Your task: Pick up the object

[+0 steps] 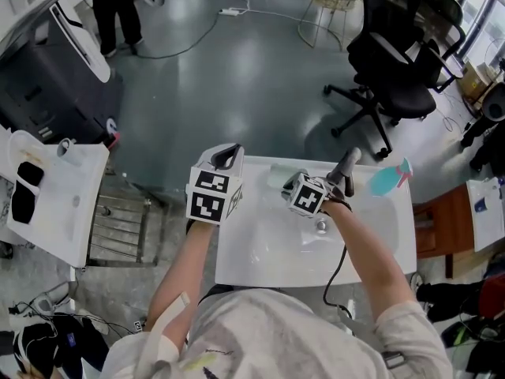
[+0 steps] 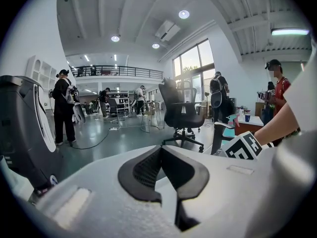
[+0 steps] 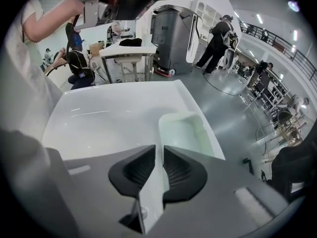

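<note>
An open lab-style workspace, shown by an office chair (image 1: 394, 77), white worktable (image 1: 387, 243), polished grey floor (image 1: 237, 77) and railed mezzanine (image 2: 116, 72).

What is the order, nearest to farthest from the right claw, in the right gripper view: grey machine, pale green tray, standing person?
1. pale green tray, at the right claw tips.
2. grey machine, across the floor.
3. standing person, right of the machine, farther back.

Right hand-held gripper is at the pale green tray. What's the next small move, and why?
Probably a short, straight lift. The right hand-held gripper looks pinched on the near wall of the pale green tray, which rests on the white table. Lifting slightly would test the hold.
</note>
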